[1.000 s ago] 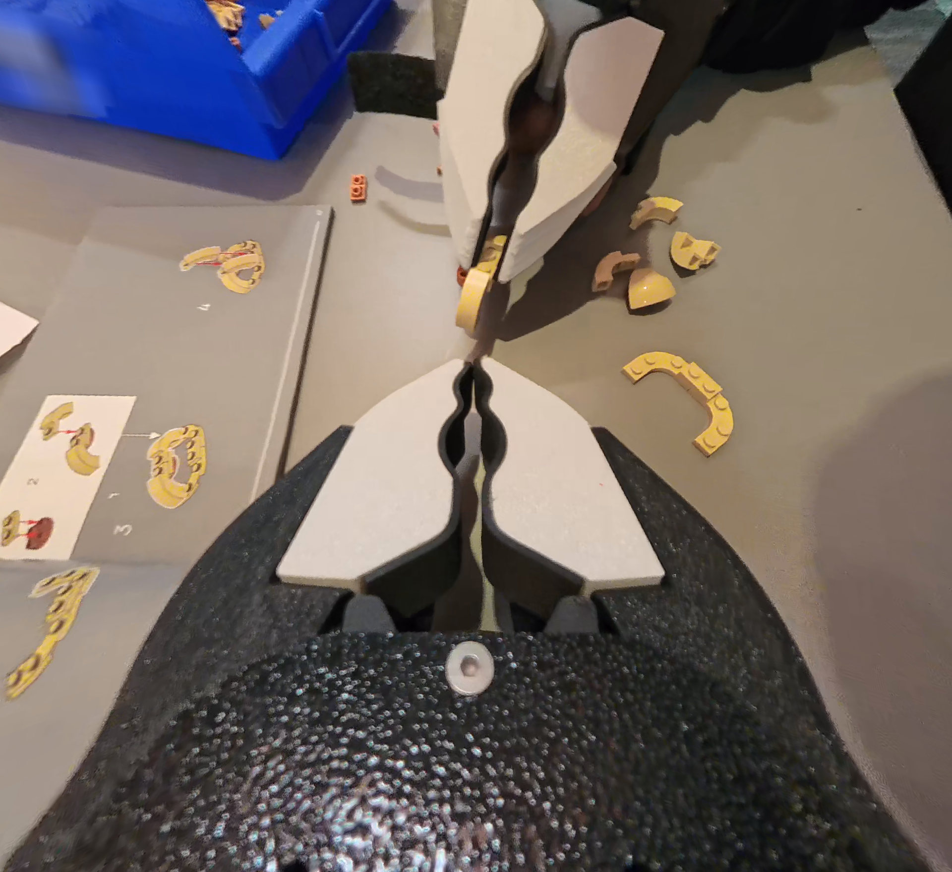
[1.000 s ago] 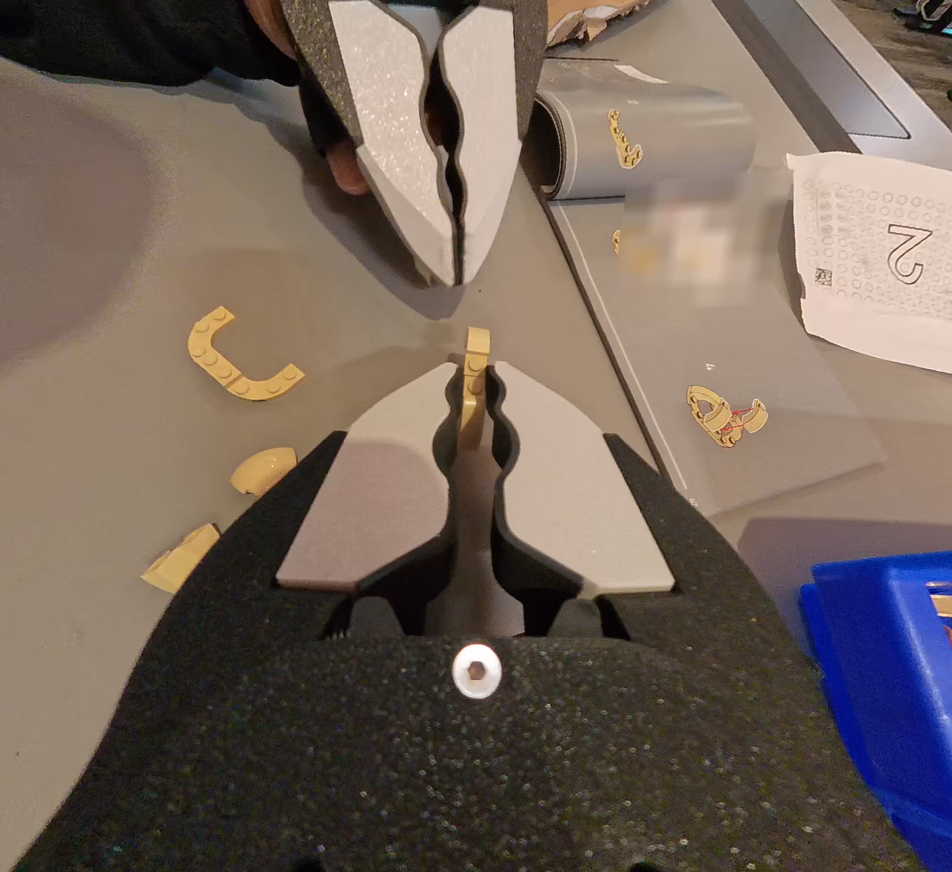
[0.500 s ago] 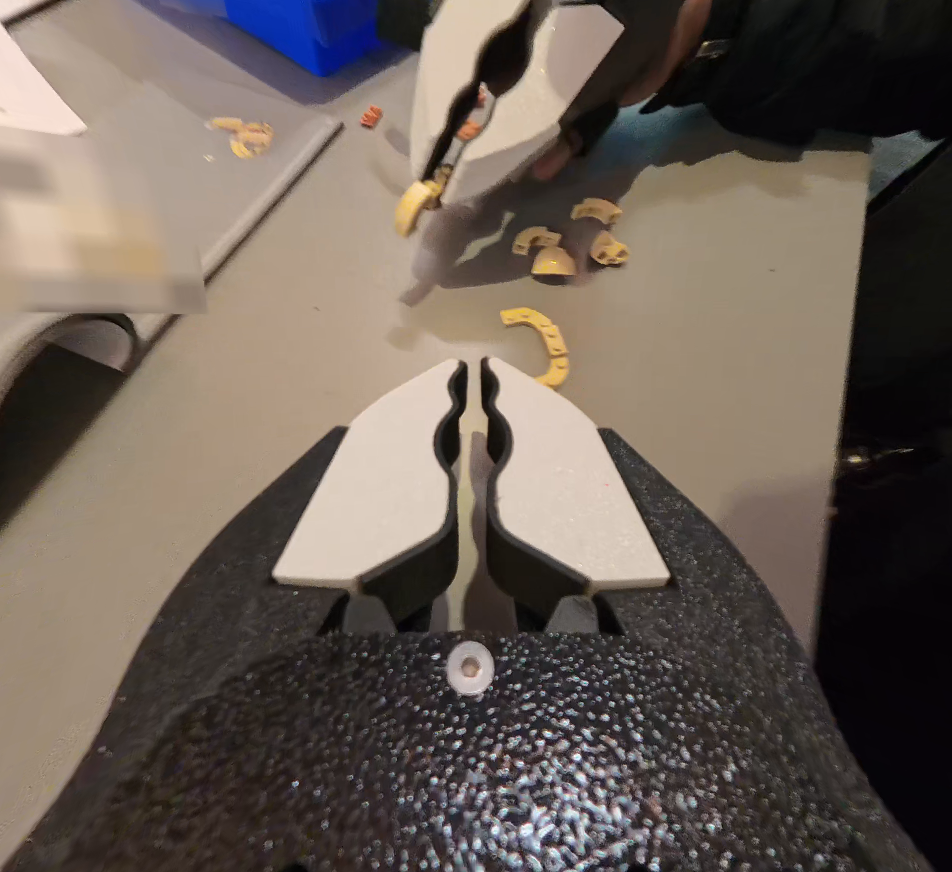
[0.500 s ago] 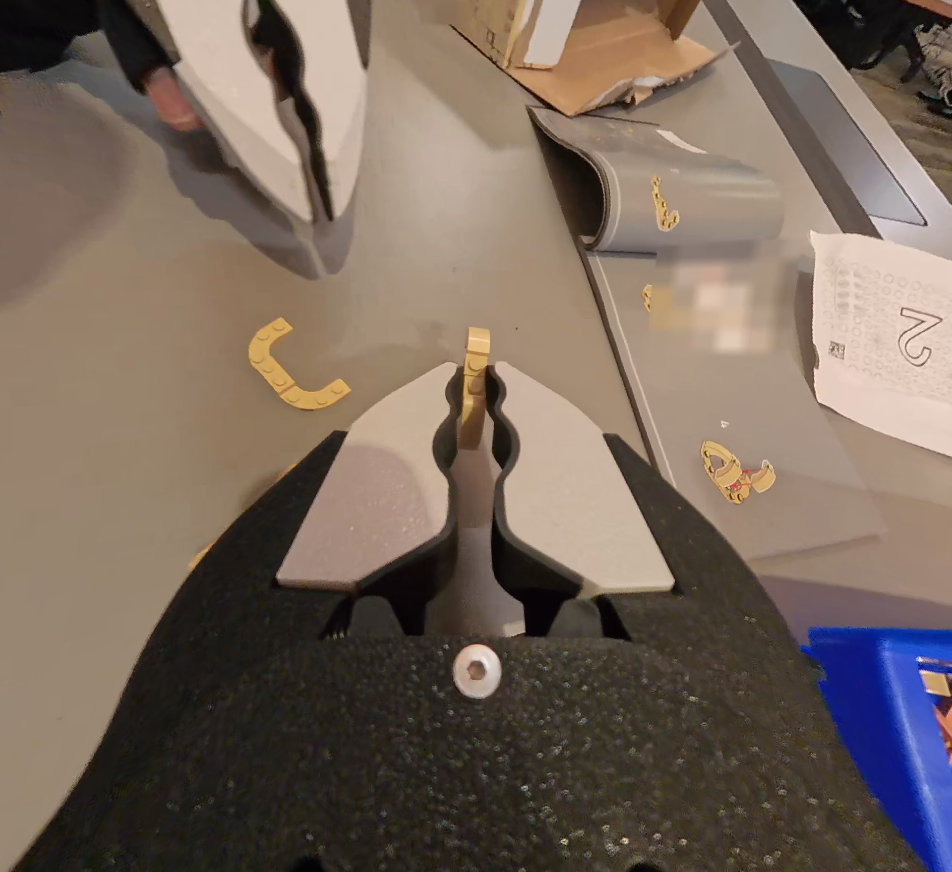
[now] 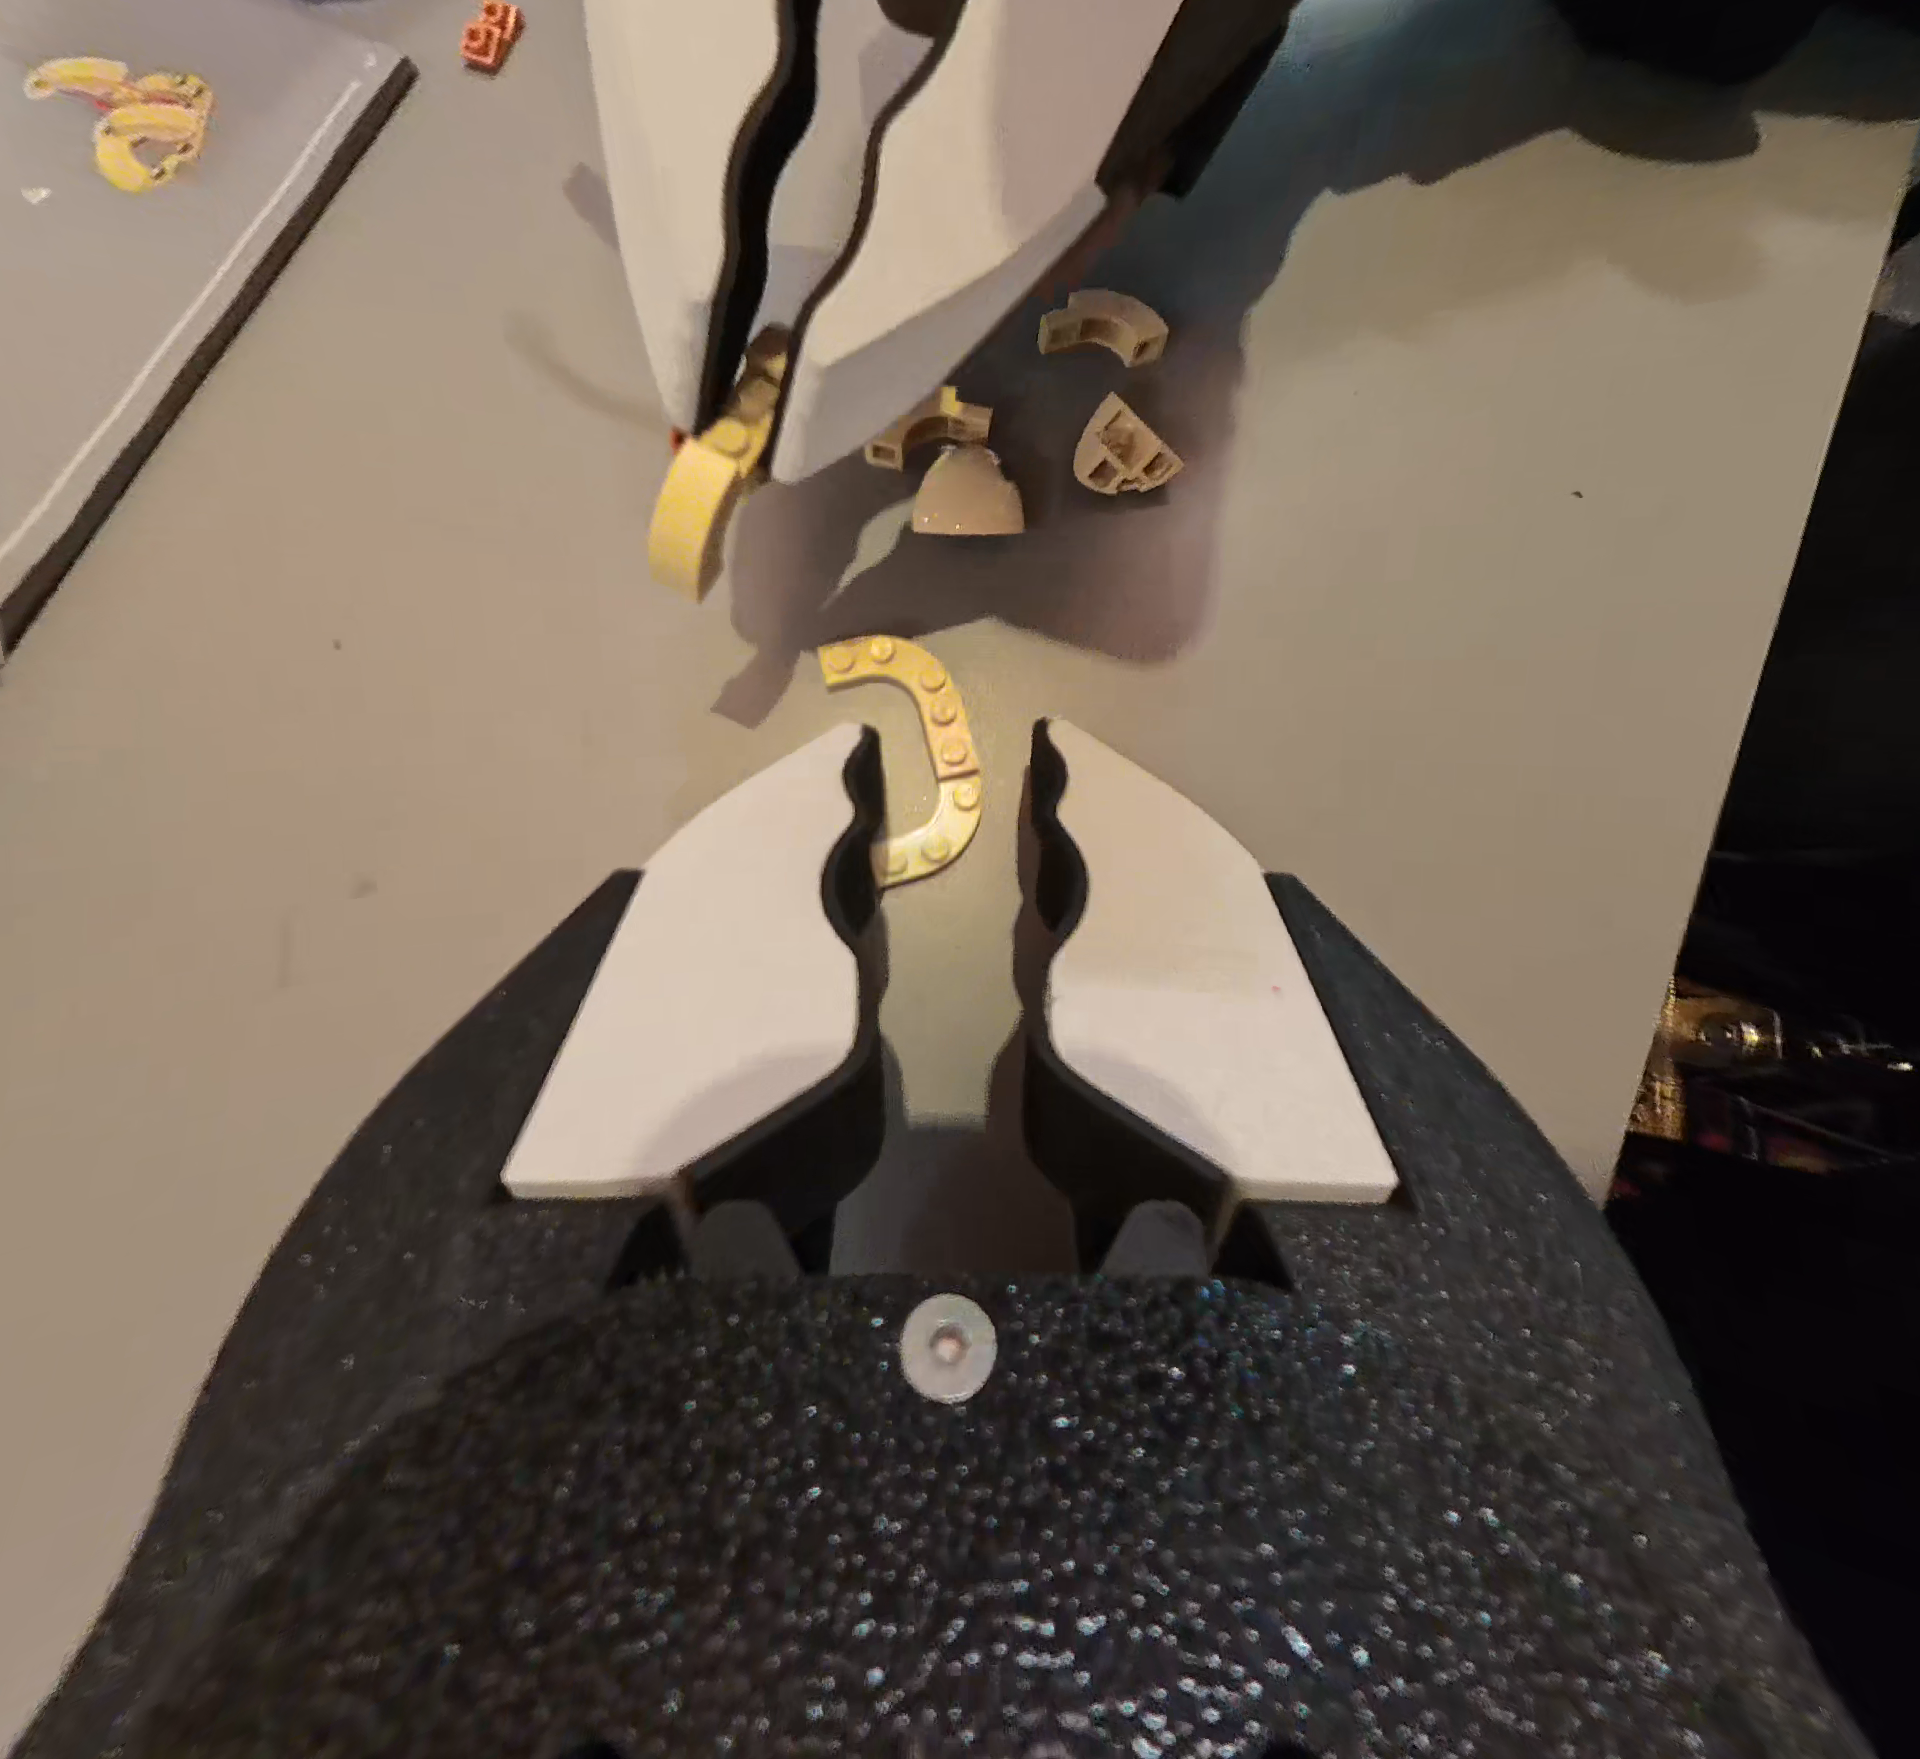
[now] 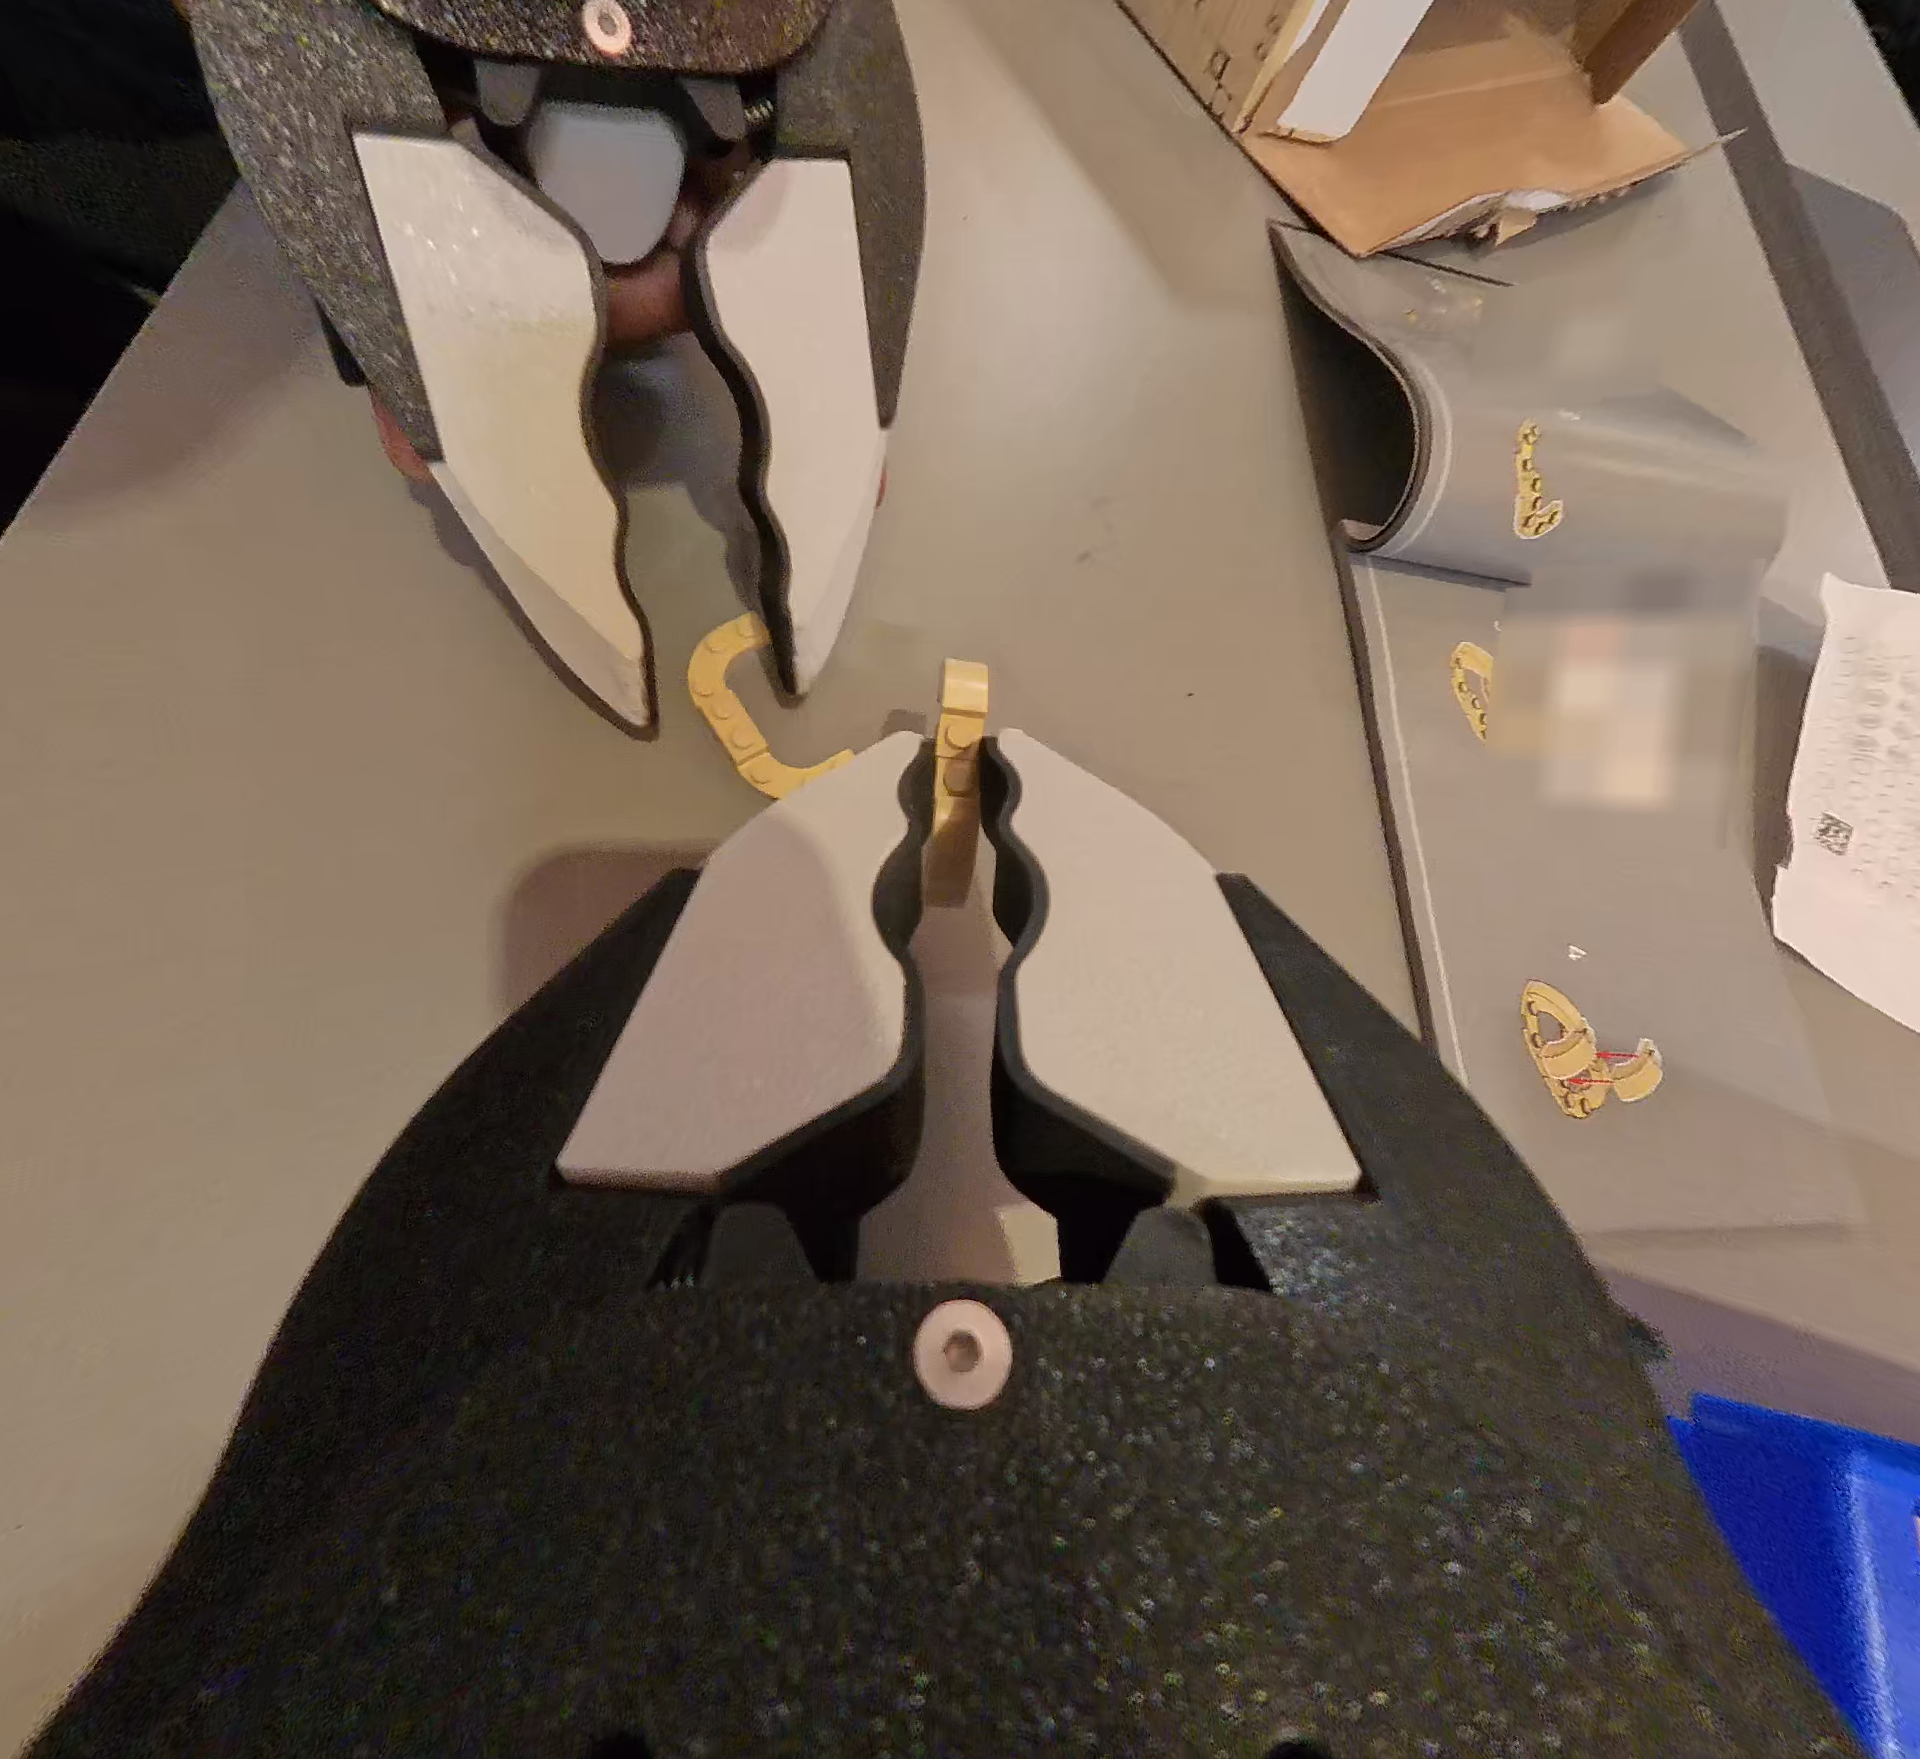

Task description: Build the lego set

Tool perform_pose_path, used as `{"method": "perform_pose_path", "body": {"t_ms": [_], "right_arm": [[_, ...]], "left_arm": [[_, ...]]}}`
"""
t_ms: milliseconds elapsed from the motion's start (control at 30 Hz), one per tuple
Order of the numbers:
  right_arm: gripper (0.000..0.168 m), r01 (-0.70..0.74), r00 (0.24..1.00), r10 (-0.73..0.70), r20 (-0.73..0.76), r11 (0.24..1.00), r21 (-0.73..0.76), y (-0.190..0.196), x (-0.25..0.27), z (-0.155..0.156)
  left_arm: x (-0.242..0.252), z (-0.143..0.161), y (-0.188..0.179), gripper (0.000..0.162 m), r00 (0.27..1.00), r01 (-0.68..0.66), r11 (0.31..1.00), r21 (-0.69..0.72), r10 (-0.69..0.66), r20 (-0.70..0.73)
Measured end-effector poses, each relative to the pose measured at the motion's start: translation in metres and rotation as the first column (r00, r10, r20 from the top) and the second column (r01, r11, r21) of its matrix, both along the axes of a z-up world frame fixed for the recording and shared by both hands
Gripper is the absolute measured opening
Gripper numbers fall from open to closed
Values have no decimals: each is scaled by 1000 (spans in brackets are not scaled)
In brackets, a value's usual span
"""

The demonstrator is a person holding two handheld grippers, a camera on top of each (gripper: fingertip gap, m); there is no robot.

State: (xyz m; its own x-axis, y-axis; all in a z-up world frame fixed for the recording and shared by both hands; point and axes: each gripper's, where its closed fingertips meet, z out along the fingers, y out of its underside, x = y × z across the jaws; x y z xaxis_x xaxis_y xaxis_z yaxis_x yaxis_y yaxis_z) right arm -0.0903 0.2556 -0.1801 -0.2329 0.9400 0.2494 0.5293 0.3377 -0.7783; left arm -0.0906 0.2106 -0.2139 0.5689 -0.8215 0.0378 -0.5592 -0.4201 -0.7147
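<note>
We logged the right gripper (image 6: 954,743) clamped on a tan arch (image 6: 957,779), held above the table (image 5: 312,670). Our left gripper (image 5: 951,733) stood parted and empty, straddling the curved plate (image 5: 935,753) lying flat. We judged closing might skid that thin plate aside.

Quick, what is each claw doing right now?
Left gripper: open, empty, around the curved tan plate on the table.
Right gripper: shut on a tan arch piece.

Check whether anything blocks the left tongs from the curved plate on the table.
Nothing visible does. The left tongs are open with the curved plate lying between their tips on bare table; the right tongs, shut on an arch piece, sit farther off.
</note>
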Motion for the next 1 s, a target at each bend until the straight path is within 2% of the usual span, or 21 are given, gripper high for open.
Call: {"method": "perform_pose_path", "body": {"t_ms": [100,167,367,533,700,800,1000], "right_arm": [[8,-25,999,25,23,1000,-20,-5,2,-3],[8,-37,999,38,35,999,-30,-8,3,-5],[8,-64,997,67,36,995,-71,-15,3,-4],[8,-76,996,83,34,983,-169,-21,2,-2],[8,-62,997,70,25,967,-247,-25,-2,1],[8,-48,998,58,30,966,-254,-28,-5,1],[8,1,997,20,71,959,-282,-26,-7,-6]], "left_arm": [[4,-8,2,23,999,14,1000,-8,-14,-42],[6,-10,1,8,999,36,999,-6,-36,-40],[11,-9,-3,8,993,122,993,-9,-122,-7],[11,-2,-5,8,971,241,967,78,-241,-8],[6,-1,-5,8,912,407,877,255,-375,-167],[4,-3,-2,8,894,440,843,309,-379,-240],[5,-2,1,8,901,426,844,327,-365,-232]]}}
